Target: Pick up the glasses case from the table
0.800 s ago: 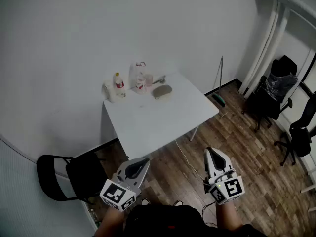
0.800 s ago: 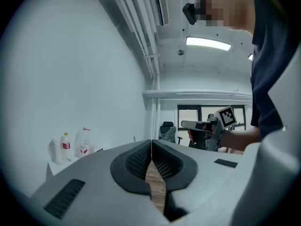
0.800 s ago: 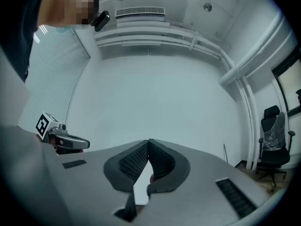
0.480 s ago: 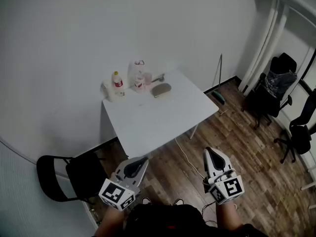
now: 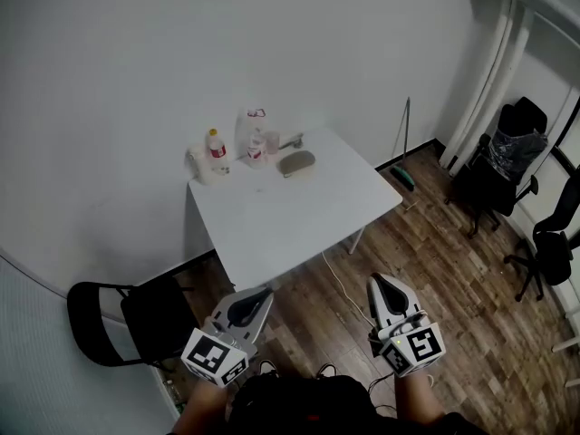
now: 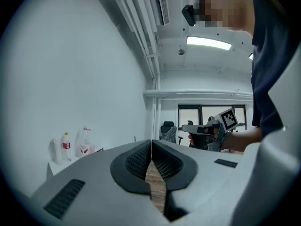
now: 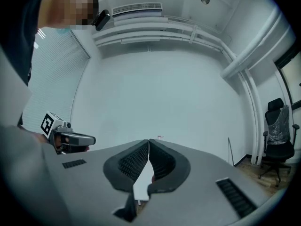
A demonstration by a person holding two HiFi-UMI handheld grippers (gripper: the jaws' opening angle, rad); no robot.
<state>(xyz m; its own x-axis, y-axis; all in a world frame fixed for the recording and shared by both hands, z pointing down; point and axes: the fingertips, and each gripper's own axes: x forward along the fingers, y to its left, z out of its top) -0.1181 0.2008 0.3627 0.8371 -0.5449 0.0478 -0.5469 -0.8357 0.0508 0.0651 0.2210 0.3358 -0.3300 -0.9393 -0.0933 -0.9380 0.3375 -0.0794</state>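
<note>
The grey oval glasses case (image 5: 296, 163) lies near the far edge of a white table (image 5: 299, 216) in the head view. Both grippers hang well short of the table, over the wooden floor. My left gripper (image 5: 257, 296) is shut with nothing in it; its jaws meet tip to tip in the left gripper view (image 6: 151, 141). My right gripper (image 5: 384, 287) is shut and empty too, jaws touching in the right gripper view (image 7: 149, 141). Each gripper shows in the other's view, held level.
Bottles (image 5: 216, 150) and a clear jug (image 5: 255, 134) stand at the table's far left edge against the white wall. A black chair (image 5: 113, 324) stands at the near left, office chairs (image 5: 507, 166) at the right. A cable (image 5: 340, 288) runs across the wooden floor.
The right gripper has shifted slightly left and down in the head view. The left gripper has hardly moved. The table sits a little higher in the picture.
</note>
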